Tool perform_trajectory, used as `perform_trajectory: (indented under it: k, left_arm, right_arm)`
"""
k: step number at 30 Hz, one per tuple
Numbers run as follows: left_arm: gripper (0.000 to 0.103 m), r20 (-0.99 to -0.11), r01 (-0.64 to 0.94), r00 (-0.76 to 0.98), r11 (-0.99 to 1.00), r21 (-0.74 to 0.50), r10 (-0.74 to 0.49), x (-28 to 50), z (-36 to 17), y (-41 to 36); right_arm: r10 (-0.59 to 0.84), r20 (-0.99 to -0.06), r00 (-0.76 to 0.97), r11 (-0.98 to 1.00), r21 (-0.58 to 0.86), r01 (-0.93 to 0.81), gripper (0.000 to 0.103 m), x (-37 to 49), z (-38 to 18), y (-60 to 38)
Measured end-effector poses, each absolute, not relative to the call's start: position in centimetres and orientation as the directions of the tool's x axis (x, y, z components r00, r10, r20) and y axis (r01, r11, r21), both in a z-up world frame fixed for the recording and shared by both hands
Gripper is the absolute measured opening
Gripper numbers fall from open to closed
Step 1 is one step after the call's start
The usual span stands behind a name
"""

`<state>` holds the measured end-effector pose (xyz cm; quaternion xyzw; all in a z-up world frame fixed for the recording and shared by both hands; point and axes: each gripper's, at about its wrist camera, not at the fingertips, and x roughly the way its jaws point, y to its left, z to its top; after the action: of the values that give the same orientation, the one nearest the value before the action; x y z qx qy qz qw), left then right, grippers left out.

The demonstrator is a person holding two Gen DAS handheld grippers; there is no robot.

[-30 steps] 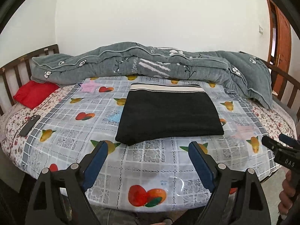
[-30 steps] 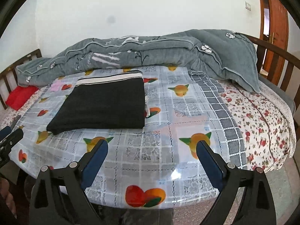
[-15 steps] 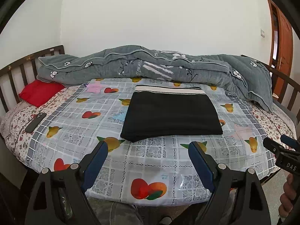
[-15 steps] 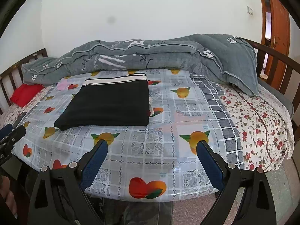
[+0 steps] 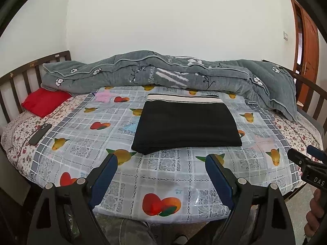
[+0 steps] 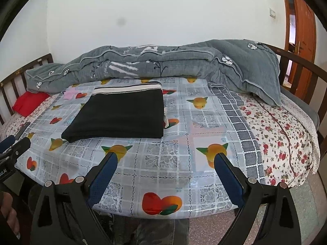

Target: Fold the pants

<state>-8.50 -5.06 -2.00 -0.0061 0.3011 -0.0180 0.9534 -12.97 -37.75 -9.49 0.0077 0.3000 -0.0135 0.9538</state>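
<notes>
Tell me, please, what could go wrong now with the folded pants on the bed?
1. The pants lie on a glossy plastic sheet; a bump could probably slide them or loosen the fold.
2. Both grippers, left and right, are open and apart from the pants; a further grasp might undo the fold.
3. The gray quilt is heaped just behind the waistband and might slump onto it.

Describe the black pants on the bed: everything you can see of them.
The black pants are folded into a flat, neat rectangle of soft, matte fabric. A white band with thin black stripes, presumably the waistband, runs along the far edge. They lie on the fruit-printed plastic cover, short of the grey quilt. Neither gripper touches them.
</notes>
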Motion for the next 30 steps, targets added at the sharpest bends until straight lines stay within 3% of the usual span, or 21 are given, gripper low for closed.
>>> perform_trajectory:
  k: [30]
  left_arm:
    - [0.087, -0.565, 0.029, 0.825, 0.999, -0.02, -0.035, -8.75, -1.76, -4.87]
  right_arm:
    - [-0.022, -0.576, 0.817, 0.999, 0.013, 0.036, 0.094, -12.97, -9.8, -38.09]
